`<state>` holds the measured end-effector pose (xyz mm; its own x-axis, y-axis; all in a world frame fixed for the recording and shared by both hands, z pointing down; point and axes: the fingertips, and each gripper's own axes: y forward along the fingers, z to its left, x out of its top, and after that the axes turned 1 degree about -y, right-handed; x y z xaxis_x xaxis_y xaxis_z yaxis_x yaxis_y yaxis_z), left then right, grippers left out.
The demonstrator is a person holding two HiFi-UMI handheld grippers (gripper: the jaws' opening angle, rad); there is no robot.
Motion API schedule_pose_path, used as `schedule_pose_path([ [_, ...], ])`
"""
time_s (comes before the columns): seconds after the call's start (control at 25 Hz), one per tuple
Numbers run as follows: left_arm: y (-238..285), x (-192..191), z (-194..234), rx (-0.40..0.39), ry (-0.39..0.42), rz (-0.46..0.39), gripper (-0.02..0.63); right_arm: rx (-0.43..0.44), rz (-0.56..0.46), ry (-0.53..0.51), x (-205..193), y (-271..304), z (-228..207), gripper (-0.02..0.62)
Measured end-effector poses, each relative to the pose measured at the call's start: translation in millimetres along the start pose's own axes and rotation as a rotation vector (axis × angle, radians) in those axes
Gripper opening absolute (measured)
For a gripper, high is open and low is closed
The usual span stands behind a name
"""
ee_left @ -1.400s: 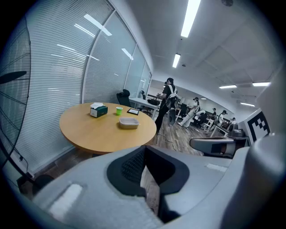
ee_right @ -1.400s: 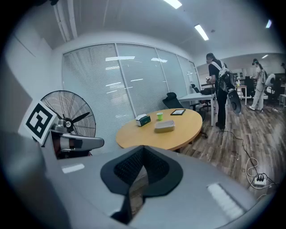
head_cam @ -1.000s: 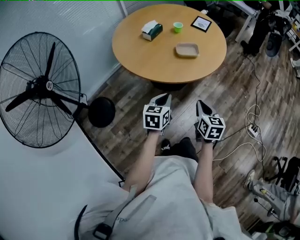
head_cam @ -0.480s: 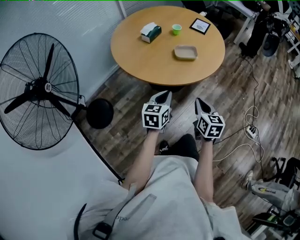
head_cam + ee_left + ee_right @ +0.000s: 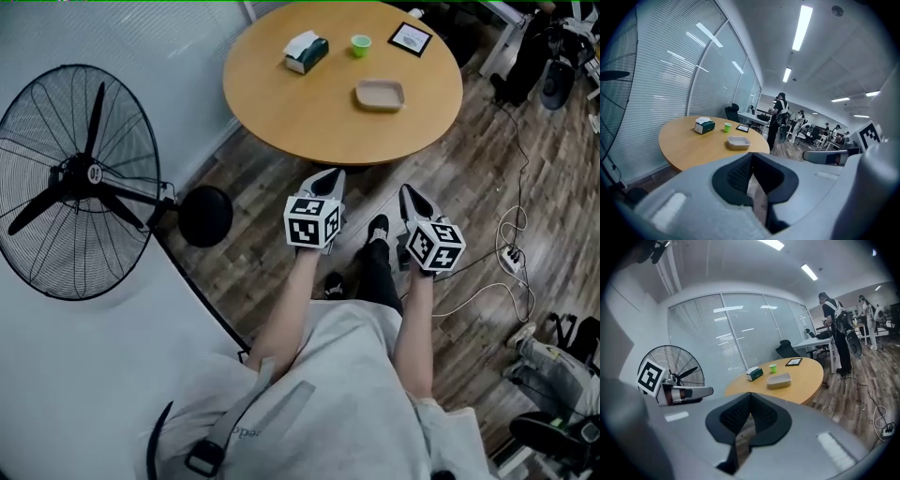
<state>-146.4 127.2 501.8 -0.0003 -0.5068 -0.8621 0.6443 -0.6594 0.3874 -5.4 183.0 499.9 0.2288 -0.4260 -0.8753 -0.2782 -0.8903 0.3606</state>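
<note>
Both grippers hang in the air over a wood floor, side by side, short of a round wooden table (image 5: 309,108). My left gripper (image 5: 325,176) is shut and holds nothing; its black pads meet in the left gripper view (image 5: 751,174). My right gripper (image 5: 409,193) is likewise shut and empty (image 5: 743,420). On the table sit a green tissue box (image 5: 306,52), a green cup (image 5: 361,45), a shallow beige tray (image 5: 380,95) and a dark framed tablet (image 5: 411,38). The tray (image 5: 738,142) is the nearest of these to the jaws.
A large black standing fan (image 5: 80,178) and its round base (image 5: 206,216) are on the left by a white wall. Cables and a power strip (image 5: 511,258) lie on the floor at right. A person with a backpack (image 5: 836,333) stands beyond the table near desks.
I have stepped towards the table, one foot now forward between the grippers. The table looks closer in both gripper views. Both grippers stay shut and empty.
</note>
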Motion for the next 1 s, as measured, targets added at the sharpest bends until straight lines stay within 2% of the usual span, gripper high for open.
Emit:
schedule_pose_path([
  [0.24,40.6,21.7,2.6,-0.035,-0.009,-0.016,0.006,0.039,0.014,0.037,18.1,39.7,-25.4,-0.003],
  [0.44,81.3,33.5,15.1,-0.017,-0.020,0.016,0.006,0.049,0.039,0.045,31.0,76.0,-47.6,-0.003],
  [0.64,125.5,39.4,21.5,-0.005,-0.031,0.050,0.006,0.003,0.057,0.037,44.2,106.2,-83.6,-0.003],
  [1.0,190.2,64.1,32.3,0.053,-0.059,0.076,0.006,0.016,0.111,0.037,71.4,152.8,-139.4,-0.003],
])
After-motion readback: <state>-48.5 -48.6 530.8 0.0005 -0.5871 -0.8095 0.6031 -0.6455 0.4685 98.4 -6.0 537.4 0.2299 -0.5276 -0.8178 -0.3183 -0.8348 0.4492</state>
